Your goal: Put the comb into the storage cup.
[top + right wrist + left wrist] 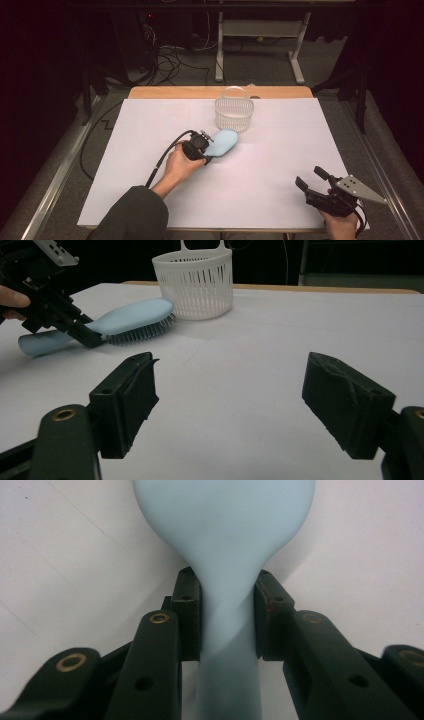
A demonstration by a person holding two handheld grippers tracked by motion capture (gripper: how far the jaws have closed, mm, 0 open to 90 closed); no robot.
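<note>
Left tool (227,625) pinching hairbrush (225,540) neck, bristles down, basket (234,114) just beyond

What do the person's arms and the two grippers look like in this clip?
Both grippers are black with two blocky jaws and brass-coloured rivets. The left gripper trails a thick black cable; that arm wears a dark green sleeve. The right gripper carries a grey three-cornered plate dotted with small holes.
</note>
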